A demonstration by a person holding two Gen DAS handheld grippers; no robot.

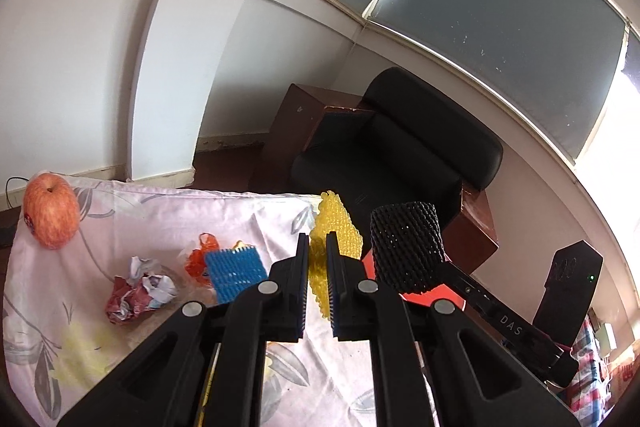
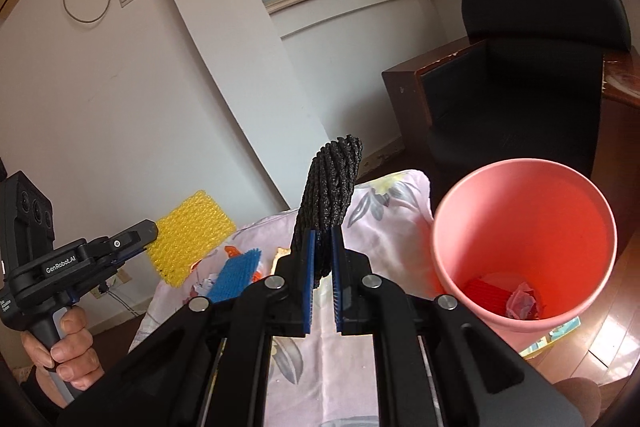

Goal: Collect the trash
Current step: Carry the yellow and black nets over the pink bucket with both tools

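My left gripper (image 1: 318, 247) is shut on a yellow foam net (image 1: 336, 227) and holds it above the floral cloth (image 1: 160, 211); the net also shows in the right wrist view (image 2: 192, 231). My right gripper (image 2: 322, 239) is shut on a black foam net (image 2: 332, 191), held upright above the cloth; it also shows in the left wrist view (image 1: 406, 247). A pink bin (image 2: 524, 219) stands just right of the right gripper, with trash at its bottom. On the cloth lie a blue foam net (image 1: 236, 267), an orange bag scrap (image 1: 200, 259) and crumpled paper (image 1: 136, 291).
An apple (image 1: 51, 211) sits at the cloth's far left corner. A black armchair (image 1: 396, 155) with wooden sides stands beyond the table. A white wall and column are behind. Wooden floor (image 2: 612, 339) lies to the right of the bin.
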